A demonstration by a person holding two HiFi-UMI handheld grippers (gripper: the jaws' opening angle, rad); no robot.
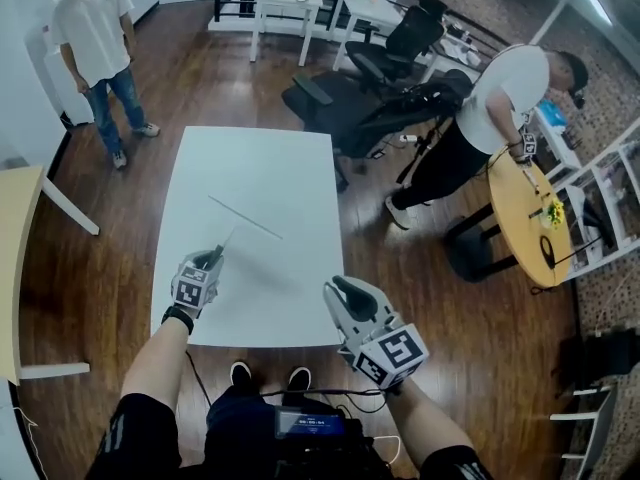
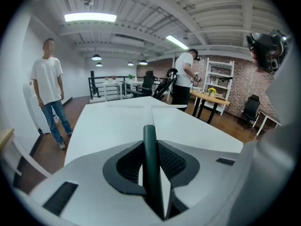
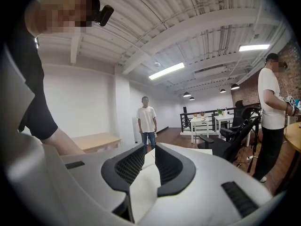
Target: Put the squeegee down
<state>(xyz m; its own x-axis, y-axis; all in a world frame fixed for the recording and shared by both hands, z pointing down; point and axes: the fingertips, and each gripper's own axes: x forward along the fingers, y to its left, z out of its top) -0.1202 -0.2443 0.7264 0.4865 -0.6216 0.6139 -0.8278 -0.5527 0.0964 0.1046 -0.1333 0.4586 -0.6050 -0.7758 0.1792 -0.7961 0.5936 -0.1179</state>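
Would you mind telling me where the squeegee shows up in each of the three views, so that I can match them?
Head view: the squeegee is a thin line over the middle of the white table, its handle in the left hand-held gripper.
Left gripper view: centre, with its dark handle clamped between the jaws.
Right gripper view: not in it.
Shared landmark: the standing person in the white T-shirt.

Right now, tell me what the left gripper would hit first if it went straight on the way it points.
Probably the table. The left gripper, shut on the squeegee, slants down at the white top, so the blade ahead of it would touch first; its height above the top is unclear.
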